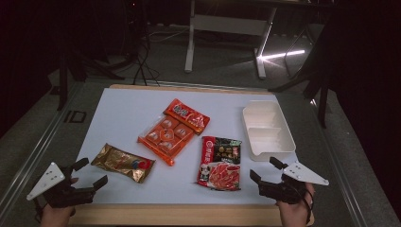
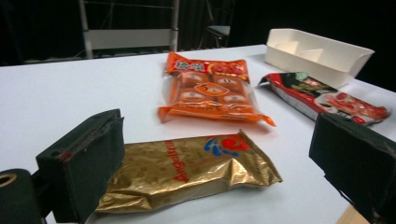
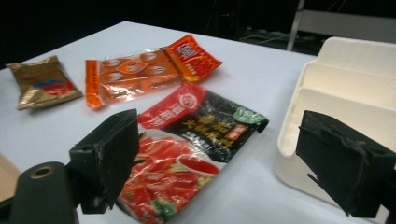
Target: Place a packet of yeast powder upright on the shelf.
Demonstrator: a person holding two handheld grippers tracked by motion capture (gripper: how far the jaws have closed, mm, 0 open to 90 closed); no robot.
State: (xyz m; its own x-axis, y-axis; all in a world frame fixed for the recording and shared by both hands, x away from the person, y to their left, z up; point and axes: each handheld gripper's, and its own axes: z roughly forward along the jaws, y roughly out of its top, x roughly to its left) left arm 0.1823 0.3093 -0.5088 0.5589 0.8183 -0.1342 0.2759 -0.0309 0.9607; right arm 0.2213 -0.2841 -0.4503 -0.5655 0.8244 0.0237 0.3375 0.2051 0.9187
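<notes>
Approach step, probably: our left gripper [image 1: 88, 174] and right gripper [image 1: 268, 171] gape empty near the tray [image 1: 285, 146]; next we close on a packet.

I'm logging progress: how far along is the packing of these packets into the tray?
Nothing is packed yet: the white tray holds nothing. Both tongs, left and right, are open and hold nothing. The gold packet, orange packet and red-black packet all lie on the table.
</notes>
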